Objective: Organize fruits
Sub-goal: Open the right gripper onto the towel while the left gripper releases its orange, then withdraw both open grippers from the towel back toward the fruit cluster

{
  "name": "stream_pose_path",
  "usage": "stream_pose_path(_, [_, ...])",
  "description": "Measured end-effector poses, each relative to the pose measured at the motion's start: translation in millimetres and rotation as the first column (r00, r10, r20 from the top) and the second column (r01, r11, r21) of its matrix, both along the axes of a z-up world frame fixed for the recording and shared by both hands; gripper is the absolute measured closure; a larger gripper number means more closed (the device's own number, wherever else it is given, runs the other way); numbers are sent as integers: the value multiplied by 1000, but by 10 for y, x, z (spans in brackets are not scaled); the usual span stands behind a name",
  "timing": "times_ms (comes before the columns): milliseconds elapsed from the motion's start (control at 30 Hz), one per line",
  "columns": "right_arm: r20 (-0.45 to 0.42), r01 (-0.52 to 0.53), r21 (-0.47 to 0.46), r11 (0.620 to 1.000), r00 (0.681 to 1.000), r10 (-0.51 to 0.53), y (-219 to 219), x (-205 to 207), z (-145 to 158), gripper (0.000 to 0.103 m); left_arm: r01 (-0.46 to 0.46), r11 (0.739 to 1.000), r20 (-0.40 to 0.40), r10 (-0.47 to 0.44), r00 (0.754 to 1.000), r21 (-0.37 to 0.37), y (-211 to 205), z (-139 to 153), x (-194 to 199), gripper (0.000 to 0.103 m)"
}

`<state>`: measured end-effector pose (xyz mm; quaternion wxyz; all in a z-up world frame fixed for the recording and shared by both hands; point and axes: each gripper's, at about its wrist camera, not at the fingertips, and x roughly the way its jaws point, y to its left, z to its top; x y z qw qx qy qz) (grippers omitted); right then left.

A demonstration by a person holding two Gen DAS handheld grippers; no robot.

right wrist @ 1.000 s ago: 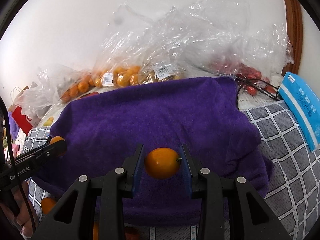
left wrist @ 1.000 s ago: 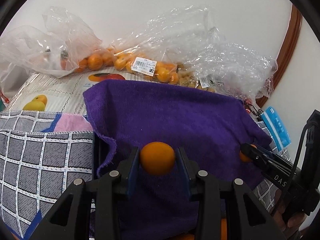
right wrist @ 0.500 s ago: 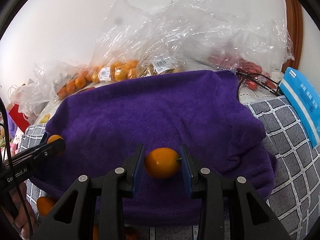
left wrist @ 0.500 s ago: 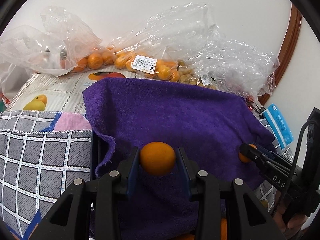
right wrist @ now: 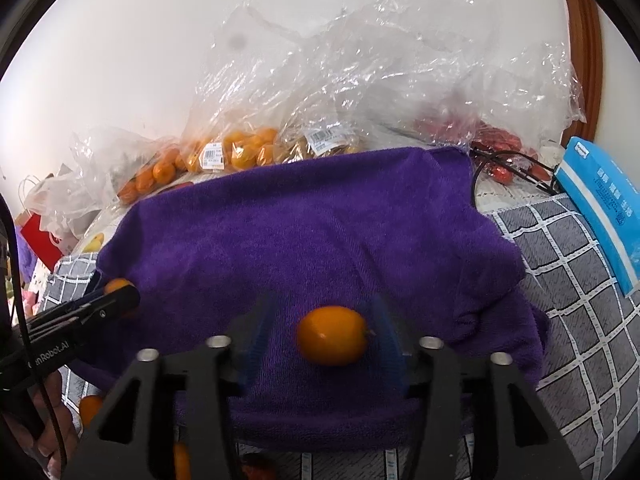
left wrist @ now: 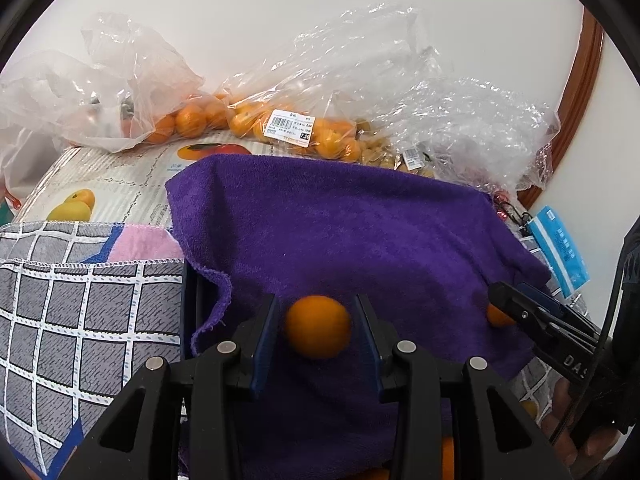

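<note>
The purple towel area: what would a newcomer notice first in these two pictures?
A purple towel fills the middle. On it, an orange fruit sits loose between the right gripper, whose jaws have just been opening; another fruit sits in the left gripper. Behind, clear bags hold more oranges.

Our right gripper (right wrist: 326, 330) has just been opening; jaws now stand clear of the orange fruit (right wrist: 332, 335) btwn them, which sits on the purple towel (right wrist: 312, 236). At left, our left gripper (right wrist: 116, 300) w/ a second orange fruit (right wrist: 116, 285) at its tip. Clear bags of fruit (right wrist: 240, 148) behind the towel.
</note>
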<state>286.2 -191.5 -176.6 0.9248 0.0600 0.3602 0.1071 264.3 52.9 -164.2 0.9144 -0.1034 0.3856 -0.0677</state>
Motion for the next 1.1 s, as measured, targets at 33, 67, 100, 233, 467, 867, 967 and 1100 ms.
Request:
stream_pose_path(33, [12, 4, 15, 1000, 1000, -4, -22, -19, 21, 35, -1, 1000, 5, 1, 1000, -7, 11, 12, -10, 61])
stream_pose_path(67, [18, 7, 23, 1000, 1000, -7, -38, -27, 37, 33, -2, 1000, 12, 2, 1000, -14, 20, 25, -21, 56])
stream_pose_path(100, [23, 12, 28, 1000, 1000, -13, -51, -38, 53, 31, -3, 1000, 23, 3, 1000, -19, 28, 45, -36, 53])
stream_pose_path(233, [50, 50, 23, 998, 997, -51, -92, -84, 92, 30, -6, 1000, 75, 8, 997, -23, 34, 128, -110, 51])
stream_pose_path(467, [65, 44, -44, 998, 997, -41, -18, -123, 93, 30, -25, 1000, 121, 27, 992, -17, 17, 174, -178, 51])
stream_pose_path(867, [141, 94, -114, 989, 987, -78, 28, -228, 219, 30, -53, 995, 164, 65, 984, -80, 123, 279, -244, 51])
stream_pose_path(967, [112, 83, -67, 994, 991, -75, -28, -198, 252, 30, -58, 998, 186, 64, 980, -37, 97, 350, -263, 51])
stream_pose_path(1100, [89, 84, -41, 996, 993, -80, -77, -163, 351, 30, -48, 999, 229, 41, 973, 24, 28, 526, -324, 51])
